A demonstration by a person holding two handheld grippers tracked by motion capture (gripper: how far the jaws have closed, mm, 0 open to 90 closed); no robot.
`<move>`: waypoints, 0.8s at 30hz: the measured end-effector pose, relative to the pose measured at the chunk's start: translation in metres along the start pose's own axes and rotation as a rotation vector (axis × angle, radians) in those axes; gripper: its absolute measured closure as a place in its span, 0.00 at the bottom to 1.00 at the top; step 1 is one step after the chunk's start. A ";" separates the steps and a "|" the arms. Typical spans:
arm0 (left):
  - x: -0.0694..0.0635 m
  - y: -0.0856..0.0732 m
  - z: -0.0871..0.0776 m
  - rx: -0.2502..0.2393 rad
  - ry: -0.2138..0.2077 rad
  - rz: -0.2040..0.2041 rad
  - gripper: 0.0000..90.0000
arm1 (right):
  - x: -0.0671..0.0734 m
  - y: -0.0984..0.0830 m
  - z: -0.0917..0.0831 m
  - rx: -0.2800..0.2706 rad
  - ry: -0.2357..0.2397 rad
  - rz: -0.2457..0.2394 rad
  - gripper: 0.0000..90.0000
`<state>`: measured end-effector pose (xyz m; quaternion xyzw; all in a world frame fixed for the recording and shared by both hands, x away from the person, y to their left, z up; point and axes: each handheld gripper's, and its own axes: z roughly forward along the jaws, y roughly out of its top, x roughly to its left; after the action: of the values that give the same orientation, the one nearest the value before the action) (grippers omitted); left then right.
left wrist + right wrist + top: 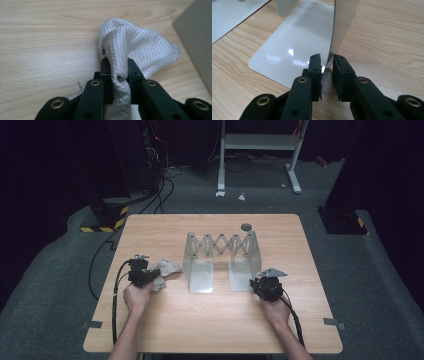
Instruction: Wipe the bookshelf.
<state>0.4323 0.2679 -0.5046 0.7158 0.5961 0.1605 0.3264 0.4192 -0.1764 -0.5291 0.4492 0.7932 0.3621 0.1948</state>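
On the wooden desk [210, 320] stands a metal expanding bookend rack [220, 260]. The right claw [327, 67] pinches the upright edge of its right plate. Left of the rack, the left claw [117, 72] clamps a bunched grey waffle-weave cloth [140, 45].

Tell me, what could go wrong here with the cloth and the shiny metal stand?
1. The right gripper straddles only the thin upright edge of the metal stand; the stand might slip or tip.
2. The left gripper pinches one small fold of the grey cloth; it could pull free while wiping.
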 end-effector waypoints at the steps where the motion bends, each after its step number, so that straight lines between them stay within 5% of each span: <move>1: -0.002 0.000 0.000 0.001 -0.016 0.007 0.88 | 0.000 0.000 0.000 0.000 -0.002 0.000 0.86; 12: -0.035 -0.002 -0.002 -0.017 -0.086 0.112 0.89 | 0.001 0.000 0.000 0.000 -0.008 -0.005 0.86; 24: -0.071 -0.006 0.011 0.019 -0.151 0.202 0.89 | 0.001 0.000 0.000 0.000 -0.007 -0.004 0.86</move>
<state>0.4176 0.1972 -0.5049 0.7854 0.4962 0.1325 0.3455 0.4187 -0.1758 -0.5291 0.4491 0.7932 0.3601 0.1985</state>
